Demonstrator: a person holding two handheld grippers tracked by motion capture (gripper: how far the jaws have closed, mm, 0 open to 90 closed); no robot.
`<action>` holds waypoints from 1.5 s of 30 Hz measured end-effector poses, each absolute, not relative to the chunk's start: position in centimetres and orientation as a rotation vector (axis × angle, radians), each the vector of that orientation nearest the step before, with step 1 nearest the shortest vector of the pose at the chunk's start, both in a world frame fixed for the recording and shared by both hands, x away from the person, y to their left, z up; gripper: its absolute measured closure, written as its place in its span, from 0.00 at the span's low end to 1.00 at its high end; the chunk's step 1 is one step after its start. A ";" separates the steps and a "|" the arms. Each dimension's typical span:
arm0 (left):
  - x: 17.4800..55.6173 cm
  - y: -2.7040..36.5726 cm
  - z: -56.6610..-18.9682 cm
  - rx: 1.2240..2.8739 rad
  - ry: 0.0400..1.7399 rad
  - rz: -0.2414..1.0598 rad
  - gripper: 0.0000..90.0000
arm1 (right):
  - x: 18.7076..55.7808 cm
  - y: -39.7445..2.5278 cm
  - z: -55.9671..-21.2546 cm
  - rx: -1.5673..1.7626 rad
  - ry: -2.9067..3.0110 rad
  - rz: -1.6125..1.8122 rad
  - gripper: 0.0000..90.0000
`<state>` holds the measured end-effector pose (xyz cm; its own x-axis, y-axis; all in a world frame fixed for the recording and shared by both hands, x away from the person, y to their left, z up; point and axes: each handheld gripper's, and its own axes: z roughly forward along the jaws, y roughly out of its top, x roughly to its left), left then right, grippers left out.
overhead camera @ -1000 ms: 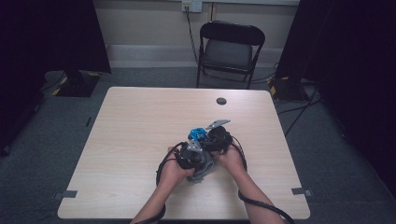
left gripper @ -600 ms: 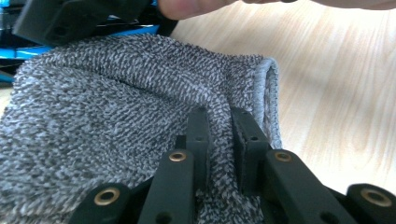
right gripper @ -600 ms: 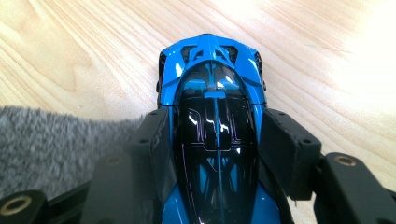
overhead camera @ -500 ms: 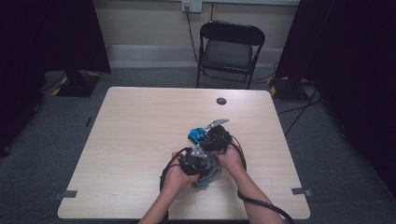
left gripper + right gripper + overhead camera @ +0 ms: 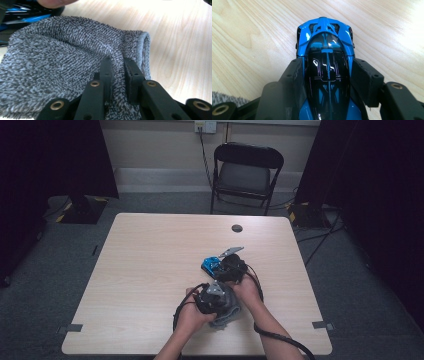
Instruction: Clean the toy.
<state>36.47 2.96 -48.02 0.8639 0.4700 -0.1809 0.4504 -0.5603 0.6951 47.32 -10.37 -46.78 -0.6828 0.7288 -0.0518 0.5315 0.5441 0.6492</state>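
Pale wooden surface (image 5: 150, 270): my left tool (image 5: 117, 75) pinches the grey sock (image 5: 62, 62); right tool (image 5: 327, 75), just beyond, clamps the blue car (image 5: 325, 50) lengthwise.

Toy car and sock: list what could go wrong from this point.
1. The right gripper clamps the glossy blue toy car by its smooth sides; it might slip or twist out when lifted.
2. The left gripper pinches just a fold of the grey sock near its cuff, so the opening may sag shut or pull free.
3. Both grippers work close together and could bump.
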 end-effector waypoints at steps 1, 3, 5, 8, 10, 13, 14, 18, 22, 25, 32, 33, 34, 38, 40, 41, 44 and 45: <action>36.4 2.9 -48.1 2.242 0.657 0.029 0.88 | 47.3 -10.4 -46.8 1.041 2.469 0.880 0.48; 36.1 2.8 -48.1 2.241 0.647 0.025 0.88 | 47.3 -10.4 -46.8 1.041 2.466 0.884 0.49; 35.8 2.7 -48.1 2.236 0.641 0.025 0.88 | 47.3 -10.4 -46.8 1.040 2.467 0.885 0.49; 35.4 2.6 -48.1 2.240 0.622 0.021 0.88 | 47.3 -10.4 -46.8 1.040 2.467 0.884 0.49; 35.0 2.4 -48.1 2.243 0.607 0.006 0.88 | 47.3 -10.4 -46.8 1.041 2.466 0.886 0.49; 34.5 2.2 -48.0 2.235 0.583 -0.019 0.88 | 47.3 -10.4 -46.8 1.039 2.465 0.887 0.48; 34.3 2.1 -48.0 2.235 0.568 -0.024 0.87 | 47.3 -10.4 -46.8 1.039 2.466 0.886 0.48; 33.6 1.5 -47.5 2.252 0.518 -0.034 0.87 | 47.3 -10.4 -46.8 1.044 2.468 0.880 0.48; 33.2 1.6 -47.1 2.258 0.501 -0.031 0.87 | 47.3 -10.4 -46.8 1.043 2.467 0.887 0.48; 33.0 2.1 -46.7 2.251 0.498 -0.019 0.87 | 47.2 -10.5 -46.9 1.042 2.462 0.897 0.48; 32.7 4.1 -46.1 2.234 0.508 0.002 0.87 | 47.2 -10.5 -46.9 1.044 2.459 0.898 0.48; 32.7 4.5 -46.0 2.239 0.514 0.009 0.87 | 47.2 -10.6 -46.9 1.044 2.459 0.901 0.48; 32.7 5.0 -45.9 2.236 0.518 0.016 0.87 | 47.2 -10.6 -46.9 1.044 2.457 0.906 0.48; 32.9 6.6 -45.2 2.219 0.549 0.042 0.87 | 47.1 -10.6 -46.9 1.050 2.457 0.906 0.48; 33.0 7.3 -44.8 2.215 0.561 0.050 0.87 | 47.1 -10.6 -46.9 1.050 2.456 0.906 0.48; 33.0 7.6 -44.7 2.212 0.576 0.050 0.87 | 47.1 -10.6 -46.9 1.050 2.456 0.906 0.48; 33.2 8.6 -44.3 2.208 0.597 0.072 0.87 | 47.1 -10.7 -46.9 1.052 2.458 0.908 0.48; 33.3 9.0 -44.2 2.199 0.609 0.080 0.87 | 47.1 -10.7 -46.9 1.052 2.458 0.908 0.48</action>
<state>33.31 8.96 -44.20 0.8803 0.4513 -0.1460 0.3984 -0.5364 0.7441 47.13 -10.68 -46.93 -0.6792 0.7329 -0.0387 0.5316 0.5276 0.6626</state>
